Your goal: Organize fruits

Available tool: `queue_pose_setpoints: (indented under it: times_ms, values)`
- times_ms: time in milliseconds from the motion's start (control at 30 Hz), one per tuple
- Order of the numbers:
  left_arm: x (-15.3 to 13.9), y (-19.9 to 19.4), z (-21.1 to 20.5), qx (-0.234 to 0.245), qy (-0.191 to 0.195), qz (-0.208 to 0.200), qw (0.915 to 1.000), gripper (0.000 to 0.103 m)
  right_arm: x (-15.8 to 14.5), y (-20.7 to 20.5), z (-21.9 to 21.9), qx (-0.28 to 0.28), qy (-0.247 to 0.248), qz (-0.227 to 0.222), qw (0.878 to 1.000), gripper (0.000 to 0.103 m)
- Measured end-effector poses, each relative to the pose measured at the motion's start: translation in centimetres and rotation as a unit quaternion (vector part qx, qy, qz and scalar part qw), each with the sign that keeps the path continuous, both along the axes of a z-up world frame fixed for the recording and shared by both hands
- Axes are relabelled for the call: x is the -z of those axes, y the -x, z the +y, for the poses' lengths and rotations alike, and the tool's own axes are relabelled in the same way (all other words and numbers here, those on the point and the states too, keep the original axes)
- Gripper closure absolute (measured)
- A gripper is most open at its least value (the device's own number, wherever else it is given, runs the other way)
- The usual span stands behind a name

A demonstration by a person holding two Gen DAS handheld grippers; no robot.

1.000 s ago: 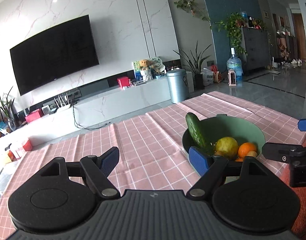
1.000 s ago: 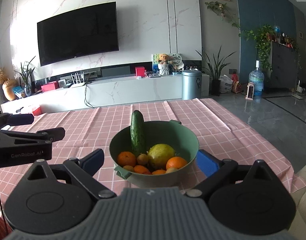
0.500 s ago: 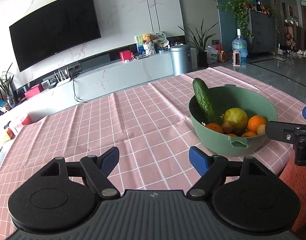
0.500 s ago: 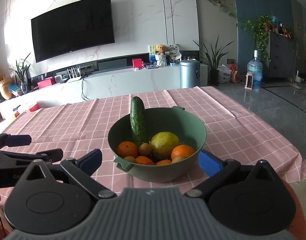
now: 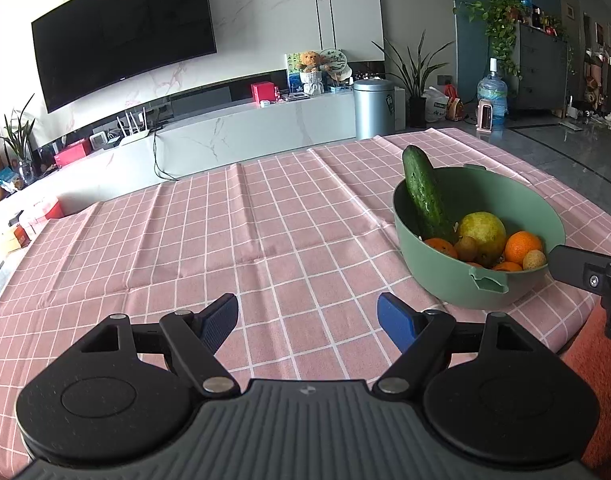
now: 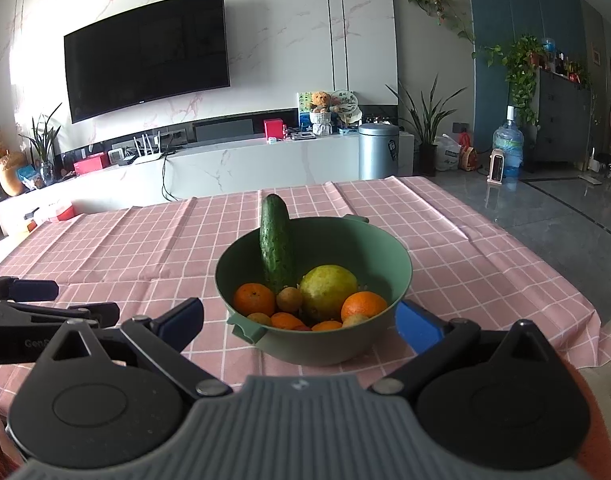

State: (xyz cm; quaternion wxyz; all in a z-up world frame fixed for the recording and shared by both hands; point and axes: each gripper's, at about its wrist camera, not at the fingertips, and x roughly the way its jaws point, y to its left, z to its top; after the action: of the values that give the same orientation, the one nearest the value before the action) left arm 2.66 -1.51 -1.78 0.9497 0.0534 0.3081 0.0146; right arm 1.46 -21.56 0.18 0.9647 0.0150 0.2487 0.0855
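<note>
A green bowl (image 6: 389, 252) stands on the pink checked tablecloth (image 6: 145, 252). It holds a cucumber (image 6: 276, 246) leaning on the rim, a yellow-green citrus (image 6: 328, 291), oranges (image 6: 254, 299) and small brown fruits. My right gripper (image 6: 299, 322) is open and empty, its fingers on either side of the bowl's near edge. My left gripper (image 5: 307, 318) is open and empty over bare cloth, left of the bowl (image 5: 445, 280). The cucumber (image 5: 423, 194) and the right gripper's finger (image 5: 577, 268) show in the left wrist view.
The table's right edge and front right corner lie close to the bowl (image 6: 585, 320). Beyond the table are a white TV bench (image 6: 233, 168), a wall TV (image 6: 145, 72) and a metal bin (image 6: 377, 152).
Both grippers have pulled back and risen a little, so the bowl looks farther off. Both stay open. The fruits have not moved.
</note>
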Motion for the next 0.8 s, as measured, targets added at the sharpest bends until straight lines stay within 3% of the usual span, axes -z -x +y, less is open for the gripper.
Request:
queue_pose_setpoints:
  times_ms: [800]
  values:
    - [-0.17,0.21,0.42,-0.005,0.001,0.000,1.0000,0.010,-0.01,0.08,0.65,0.001,0.021,-0.001,1.000,0.005]
